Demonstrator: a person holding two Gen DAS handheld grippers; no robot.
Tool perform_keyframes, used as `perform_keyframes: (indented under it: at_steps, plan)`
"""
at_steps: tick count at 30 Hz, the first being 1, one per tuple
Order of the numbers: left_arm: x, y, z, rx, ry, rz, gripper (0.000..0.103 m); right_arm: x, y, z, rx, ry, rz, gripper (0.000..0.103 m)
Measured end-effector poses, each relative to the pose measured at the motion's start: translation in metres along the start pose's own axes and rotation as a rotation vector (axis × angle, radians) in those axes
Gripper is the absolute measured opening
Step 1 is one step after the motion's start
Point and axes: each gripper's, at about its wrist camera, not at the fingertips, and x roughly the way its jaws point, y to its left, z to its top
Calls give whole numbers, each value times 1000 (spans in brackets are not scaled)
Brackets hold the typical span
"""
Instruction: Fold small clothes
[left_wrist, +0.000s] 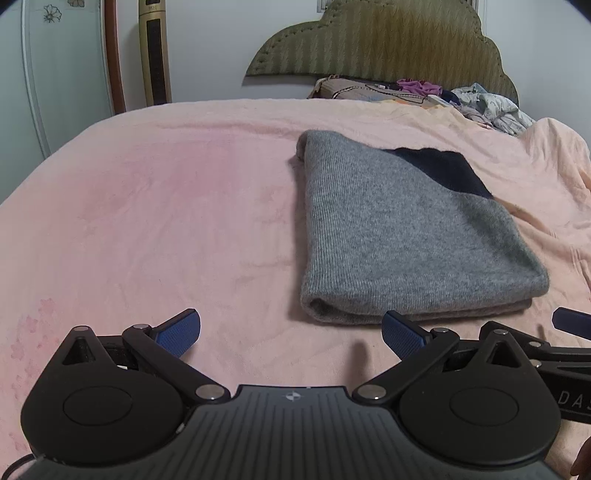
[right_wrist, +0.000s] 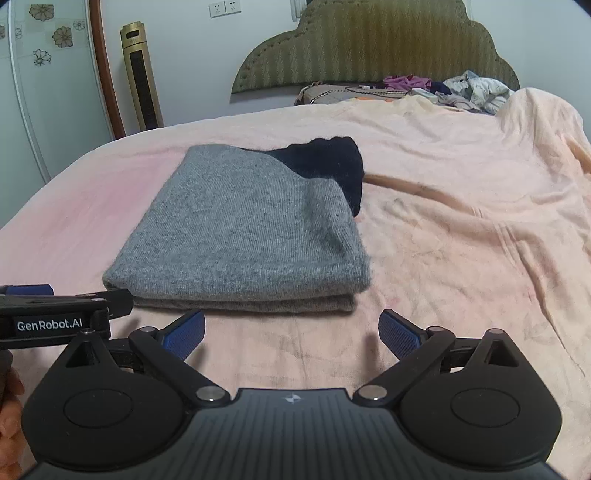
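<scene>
On the pink blanket (left_wrist: 147, 221), everything lies ahead of two released grippers. Far to the left of the jaws, against the wall, stands a gold tower fan (right_wrist: 142, 77), beside a brown-framed door (right_wrist: 105, 74).

Next comes the left gripper (left_wrist: 291, 334), its blue pads (left_wrist: 181, 332) spread wide with nothing between them; bare blanket lies straight ahead of its jaws. The folded grey sweater (left_wrist: 399, 236) sits ahead and to the right of those jaws, its near folded edge just beyond the right fingertip, not touching it. A dark navy part (left_wrist: 443, 168) shows at the sweater's far right corner.

The right gripper (right_wrist: 291, 332) hangs close beside the left one, its fingers (right_wrist: 400, 334) likewise wide apart and holding nothing. From it, the sweater (right_wrist: 243, 229) lies ahead and slightly left of the jaws, flat on the blanket in stacked layers, clear of both pads.

Far beyond the jaws rises an olive headboard (right_wrist: 369, 44), and to the right below it sits a heap of loose clothes (right_wrist: 472, 90). Rightmost, the blanket bunches into raised wrinkles (right_wrist: 535, 155).
</scene>
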Motion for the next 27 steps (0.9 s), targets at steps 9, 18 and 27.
perform_keyframes:
  at_steps: [9,18,27]
  plan:
    - [3,-4,-8,20,2,1,103,5,0,-3,-20,16,-53,101]
    - [6,-3,-10,14,18,-5,103,5,3,-4,-33,17,-58,101]
    - [7,-2,-11,10,21,15,103,5,3,-3,-29,19,-61,101]
